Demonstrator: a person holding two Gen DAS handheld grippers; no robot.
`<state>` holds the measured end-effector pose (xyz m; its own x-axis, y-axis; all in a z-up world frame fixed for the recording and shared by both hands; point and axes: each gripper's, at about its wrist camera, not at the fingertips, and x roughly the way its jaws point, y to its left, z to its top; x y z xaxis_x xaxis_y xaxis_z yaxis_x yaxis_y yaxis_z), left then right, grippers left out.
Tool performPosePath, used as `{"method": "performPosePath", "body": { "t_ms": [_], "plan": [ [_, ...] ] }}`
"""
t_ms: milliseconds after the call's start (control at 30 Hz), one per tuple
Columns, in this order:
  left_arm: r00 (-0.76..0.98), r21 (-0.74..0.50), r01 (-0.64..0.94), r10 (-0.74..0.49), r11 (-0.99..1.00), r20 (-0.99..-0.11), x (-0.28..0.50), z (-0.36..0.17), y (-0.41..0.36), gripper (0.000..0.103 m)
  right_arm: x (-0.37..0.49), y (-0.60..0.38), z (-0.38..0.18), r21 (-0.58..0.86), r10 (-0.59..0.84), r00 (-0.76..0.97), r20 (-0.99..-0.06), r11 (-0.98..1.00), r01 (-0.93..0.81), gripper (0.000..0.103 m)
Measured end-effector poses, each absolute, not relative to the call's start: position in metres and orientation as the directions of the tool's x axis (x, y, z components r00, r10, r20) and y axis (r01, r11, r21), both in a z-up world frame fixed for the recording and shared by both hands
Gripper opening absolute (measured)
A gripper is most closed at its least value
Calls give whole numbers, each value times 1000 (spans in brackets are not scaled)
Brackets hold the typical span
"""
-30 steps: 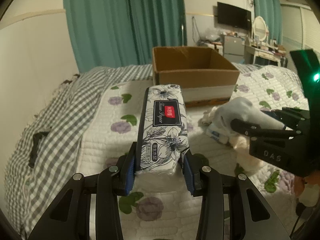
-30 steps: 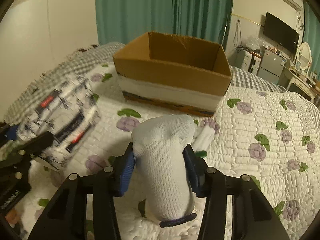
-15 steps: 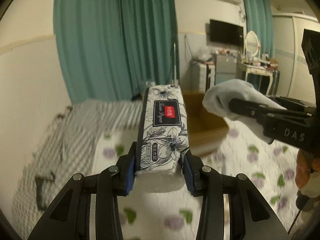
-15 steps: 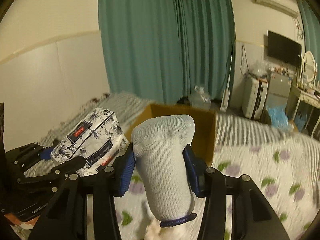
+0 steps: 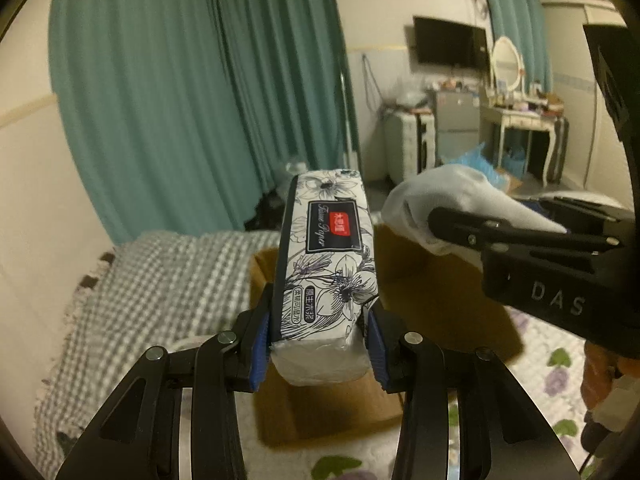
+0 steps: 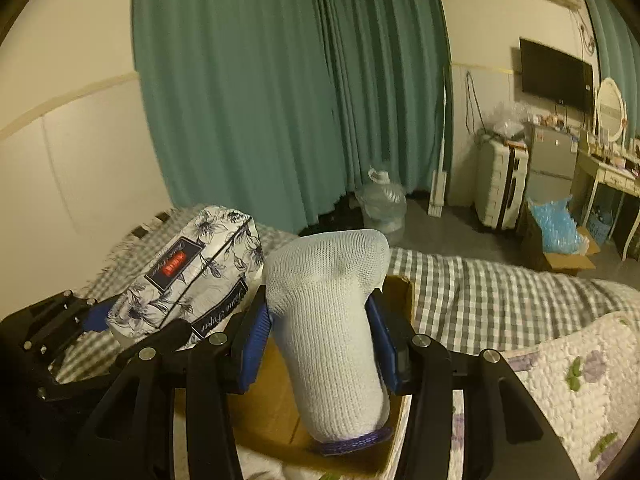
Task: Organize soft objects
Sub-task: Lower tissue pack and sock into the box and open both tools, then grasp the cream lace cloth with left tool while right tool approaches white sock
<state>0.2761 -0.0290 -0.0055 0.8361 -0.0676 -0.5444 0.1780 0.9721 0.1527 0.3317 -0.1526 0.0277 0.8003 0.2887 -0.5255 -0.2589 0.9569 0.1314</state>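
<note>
A big green curtain (image 6: 288, 92) hangs at the back of the room. Below it is the bed (image 5: 152, 280), with a gray check blanket on the far side. A white quilt (image 6: 580, 384) with purple flowers covers the near side. A TV (image 6: 556, 74) hangs on the far wall. Near it stand a white suitcase (image 6: 502, 186) and a round mirror (image 6: 610, 110). A clear water jug (image 6: 382, 206) sits on the floor by the curtain.

A brown box (image 5: 436, 292) sits open on the bed. Both claws are up in the air over it.

The left claw (image 5: 318, 344) is closed on a tissue pack (image 5: 328, 260). The pack is white with dark flowers and a red label. Its near end sits between the blue pads (image 5: 258, 350), and the rest sticks out forward over the box.

The right claw (image 6: 322, 342) is closed on a white sock (image 6: 332, 328). The sock looks stuffed and round. Its fat end points away, and its purple cuff hangs down at the near end, over the inside of the box. In the left wrist view the sock and the right claw are just to the right of the pack. In the right wrist view the pack is just beside the sock on its left, very close. I cannot tell if the two touch.
</note>
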Motion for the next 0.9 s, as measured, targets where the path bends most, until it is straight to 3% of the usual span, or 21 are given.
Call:
{"method": "performPosePath", "body": {
  "t_ms": [133, 200, 267, 300, 467, 667, 833, 900],
  "plan": [
    [819, 165, 200, -72, 966, -570, 295, -27, -34, 46, 355, -157, 6, 154, 306, 775, -552, 952, -266, 48],
    [815, 158, 205, -80, 966, -574, 296, -32, -37, 59, 362, -157, 0, 150, 307, 776, -551, 951, -270, 52],
    [817, 149, 183, -66, 972, -573, 299, -36, -38, 81, 365, -159, -3, 157, 301, 786, -539, 953, -257, 71],
    [821, 141, 173, -64, 975, -567, 298, -34, -39, 82, 364, -161, -4, 163, 299, 791, -533, 954, -250, 82],
    [827, 120, 147, -56, 982, -559, 287, -20, -33, 83, 346, -172, 15, 139, 258, 814, -521, 966, -217, 83],
    [866, 118, 138, -62, 983, -496, 242, 33, -27, 83, 282, -184, 79, 52, 207, 858, -471, 977, -208, 88],
    [896, 81, 152, -102, 985, -433, 180, 90, -8, 90, 208, -182, 139, -11, 183, 899, -398, 979, -205, 101],
    [909, 69, 158, -118, 985, -399, 151, 109, 0, 90, 171, -180, 159, -34, 170, 917, -362, 980, -196, 102]
  ]
}}
